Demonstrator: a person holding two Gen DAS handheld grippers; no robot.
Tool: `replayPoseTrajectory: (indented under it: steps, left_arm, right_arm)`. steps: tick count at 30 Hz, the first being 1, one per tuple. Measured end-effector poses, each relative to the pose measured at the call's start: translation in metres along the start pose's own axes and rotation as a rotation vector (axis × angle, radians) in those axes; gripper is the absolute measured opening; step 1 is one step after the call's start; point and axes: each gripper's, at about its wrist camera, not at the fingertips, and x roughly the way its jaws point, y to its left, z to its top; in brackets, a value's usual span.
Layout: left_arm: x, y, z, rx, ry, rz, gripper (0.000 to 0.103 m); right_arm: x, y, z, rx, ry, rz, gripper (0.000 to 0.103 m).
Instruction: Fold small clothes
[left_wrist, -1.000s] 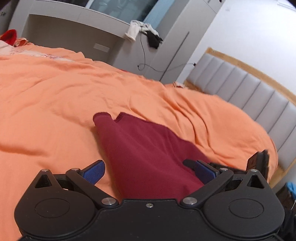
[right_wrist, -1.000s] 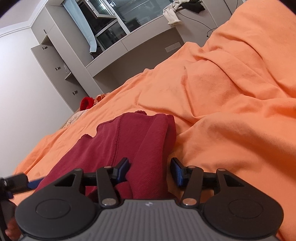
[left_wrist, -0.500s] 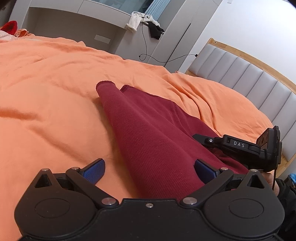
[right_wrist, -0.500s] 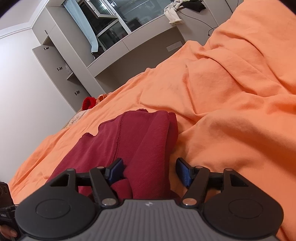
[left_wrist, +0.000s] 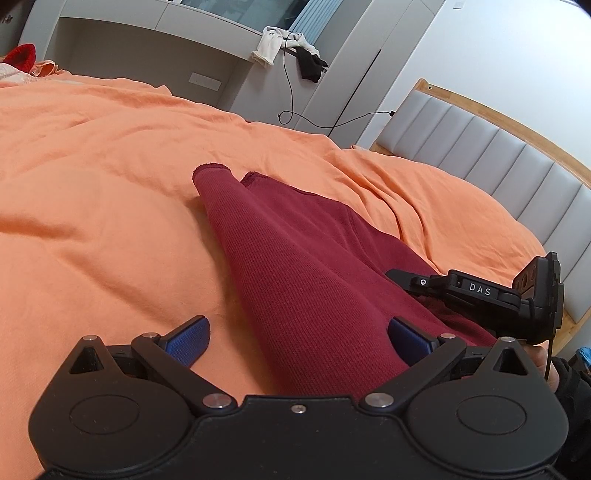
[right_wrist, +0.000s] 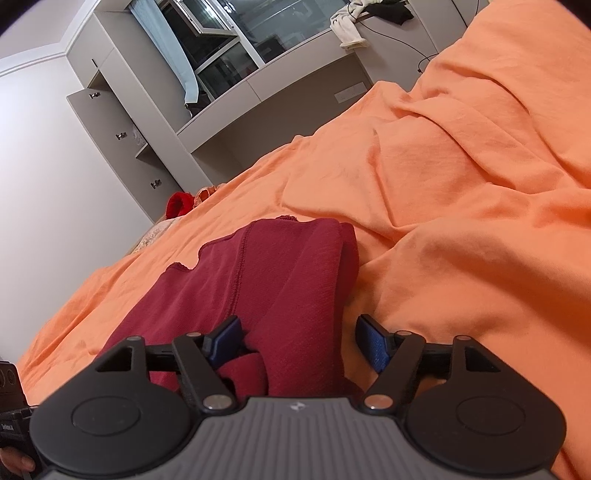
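Note:
A dark red knit garment (left_wrist: 295, 258) lies folded lengthwise on the orange bedcover (left_wrist: 110, 240), its cuff end pointing away from me. My left gripper (left_wrist: 299, 339) stands open and low over its near end, with the cloth lying between the blue pads (left_wrist: 186, 341) and not pinched. My right gripper (right_wrist: 299, 339) is opening over the other near edge of the garment (right_wrist: 288, 266). A fold of cloth sits between its jaws, and the right-hand pad (right_wrist: 373, 345) stands clear of it. The right gripper's black housing (left_wrist: 480, 291) shows at the garment's right side.
The wrinkled orange bedcover (right_wrist: 461, 221) spreads all around. A grey padded headboard (left_wrist: 498, 155) stands at the right, and grey cabinets (left_wrist: 147, 48) with clothes and a cable at the back. A red item (right_wrist: 179, 205) lies at the bed's far edge.
The left gripper came down and the garment now lies stretched flat on the bed. The right gripper's jaws spread wider, letting go of the cloth fold.

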Motion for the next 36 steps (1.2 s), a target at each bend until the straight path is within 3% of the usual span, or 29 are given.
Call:
replayPoseTrajectory:
  steps: [25,36]
  left_arm:
    - [0.000,0.001,-0.001,0.001,-0.001,0.000,0.103]
    - [-0.003,0.003,0.005,-0.023,0.013,-0.007,0.102]
  right_arm:
    - [0.001,0.002,0.000,-0.018,0.000,-0.013,0.072]
    - [0.000,0.013,0.001,-0.065,0.004,-0.022,0.052]
